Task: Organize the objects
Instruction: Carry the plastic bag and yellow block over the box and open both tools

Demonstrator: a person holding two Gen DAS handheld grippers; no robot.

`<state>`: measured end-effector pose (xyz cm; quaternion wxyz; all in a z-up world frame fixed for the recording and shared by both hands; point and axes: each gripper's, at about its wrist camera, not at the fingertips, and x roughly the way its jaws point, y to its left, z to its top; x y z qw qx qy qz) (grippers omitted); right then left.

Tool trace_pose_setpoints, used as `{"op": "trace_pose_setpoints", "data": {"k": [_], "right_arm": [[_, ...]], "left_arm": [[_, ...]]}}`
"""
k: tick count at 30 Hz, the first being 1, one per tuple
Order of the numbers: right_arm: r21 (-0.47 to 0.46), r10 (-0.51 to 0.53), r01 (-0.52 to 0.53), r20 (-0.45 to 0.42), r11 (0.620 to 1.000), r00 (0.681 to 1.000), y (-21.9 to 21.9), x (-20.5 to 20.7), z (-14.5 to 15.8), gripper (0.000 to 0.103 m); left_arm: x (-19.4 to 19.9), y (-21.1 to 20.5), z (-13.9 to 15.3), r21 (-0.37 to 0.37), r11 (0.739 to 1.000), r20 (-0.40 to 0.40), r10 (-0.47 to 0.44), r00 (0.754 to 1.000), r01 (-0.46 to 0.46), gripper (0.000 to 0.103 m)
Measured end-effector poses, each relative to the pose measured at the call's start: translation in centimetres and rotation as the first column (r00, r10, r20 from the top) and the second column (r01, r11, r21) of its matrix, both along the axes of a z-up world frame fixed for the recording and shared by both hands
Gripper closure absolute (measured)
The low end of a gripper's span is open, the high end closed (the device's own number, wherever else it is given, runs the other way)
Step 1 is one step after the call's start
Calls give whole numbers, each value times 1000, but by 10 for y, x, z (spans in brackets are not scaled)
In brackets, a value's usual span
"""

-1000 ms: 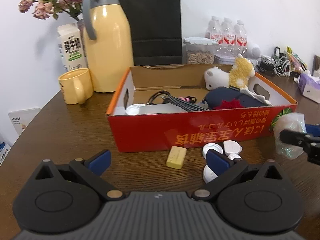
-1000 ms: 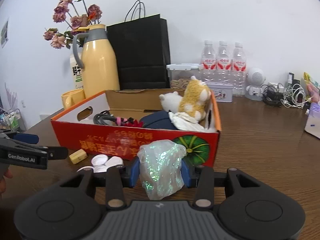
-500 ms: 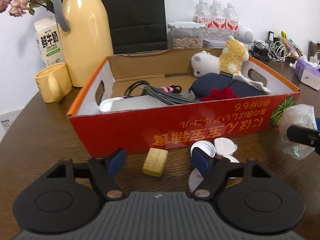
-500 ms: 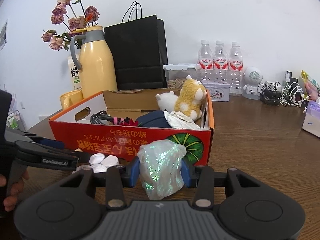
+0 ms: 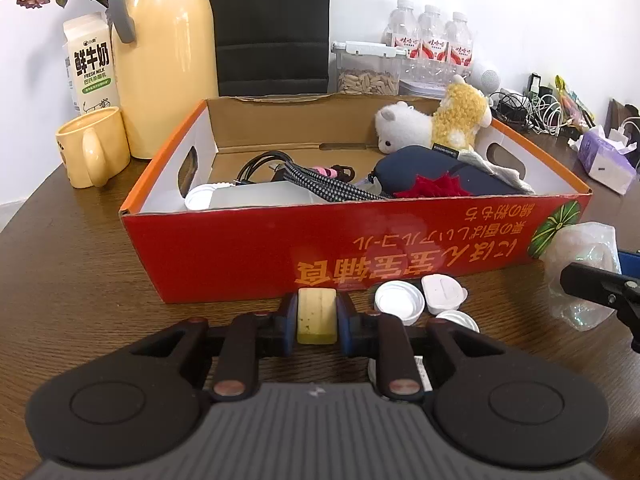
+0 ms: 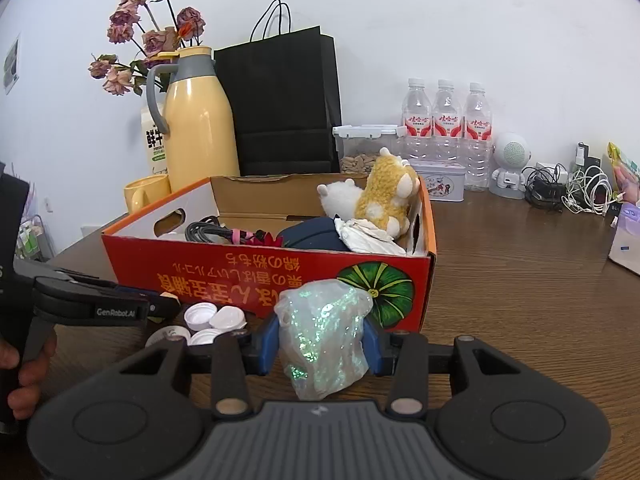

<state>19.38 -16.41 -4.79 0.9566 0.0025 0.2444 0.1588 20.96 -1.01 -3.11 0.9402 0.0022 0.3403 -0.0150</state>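
A small yellow block [image 5: 316,316] lies on the brown table just before the red cardboard box [image 5: 400,240]. My left gripper [image 5: 317,302] has its jaws closing on the block, and both blue pads touch its sides. Several white bottle caps [image 5: 399,303] lie just right of it. My right gripper [image 6: 320,332] is shut on a crumpled iridescent plastic bag [image 6: 324,344] in front of the box's right corner [image 6: 424,280]. The box holds a plush toy [image 5: 436,124], a dark pouch, cables and a white container. In the right wrist view the left gripper [image 6: 160,306] reaches in from the left.
Left of the box stand a yellow thermos [image 5: 168,60], a yellow mug [image 5: 90,146] and a milk carton [image 5: 90,62]. A black paper bag [image 6: 280,100], water bottles [image 6: 446,120] and a seed container stand behind. Cables [image 6: 568,188] and a tissue pack [image 5: 604,156] lie right.
My left gripper has come forward and down over the yellow block, and its wide-open jaws have closed onto the block's sides. The right gripper has kept still with the bag.
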Motion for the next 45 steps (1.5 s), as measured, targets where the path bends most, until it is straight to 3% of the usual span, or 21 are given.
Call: {"op": "trace_pose_setpoints", "data": {"k": [13, 23, 29, 34, 40, 45], "right_arm": [[5, 5, -5, 26, 1000, 1000, 0, -4, 3, 62], [7, 23, -24, 106, 1000, 994, 1, -11, 29, 62], [-16, 43, -40, 180, 999, 983, 7, 5, 58, 62], [-9, 34, -33, 197, 999, 980, 14, 38, 72, 62], [-2, 2, -2, 192, 1000, 981, 29, 85, 72, 62], [23, -55, 52, 164, 998, 985, 29, 119, 53, 62]], "left_arm": [[-27, -2, 17, -1, 1000, 99, 15, 995, -15, 82], [-46, -8, 62, -5, 1000, 235, -13, 972, 15, 82], [-27, -17, 86, -2, 1000, 303, -16, 953, 18, 82], [1, -19, 93, -23, 1000, 311, 22, 950, -16, 82], [36, -17, 92, -63, 996, 312, 73, 947, -56, 82], [63, -13, 79, -75, 992, 307, 118, 944, -99, 82]]}}
